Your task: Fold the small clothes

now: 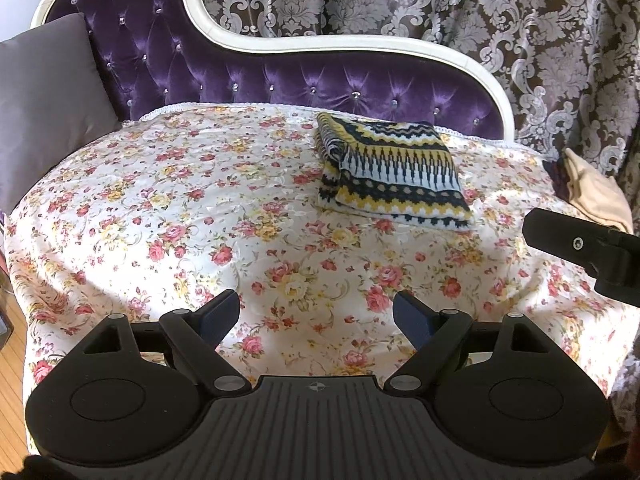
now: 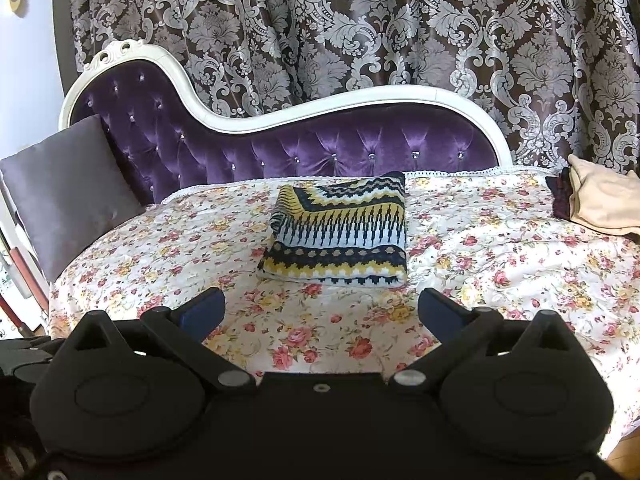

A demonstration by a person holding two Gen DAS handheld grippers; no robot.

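Note:
A folded knit garment (image 1: 394,174) (image 2: 340,234) with navy, yellow and white zigzag bands lies flat on the floral sheet (image 1: 200,208) (image 2: 500,248), toward the back. My left gripper (image 1: 316,312) hovers open over the sheet, well in front and left of the garment, nothing between its fingers. My right gripper (image 2: 322,308) is open too, just in front of the garment and clear of it. One finger of the right gripper (image 1: 576,244) juts in at the right edge of the left wrist view. At the sheet's far right lies a beige garment (image 1: 596,192) (image 2: 604,200) on something dark.
A purple tufted chaise back (image 1: 280,76) (image 2: 320,148) with a white frame runs behind the sheet. A grey cushion (image 1: 44,100) (image 2: 68,188) leans at the left end. Patterned curtains (image 2: 360,32) hang behind. Wood floor (image 1: 12,380) shows at lower left.

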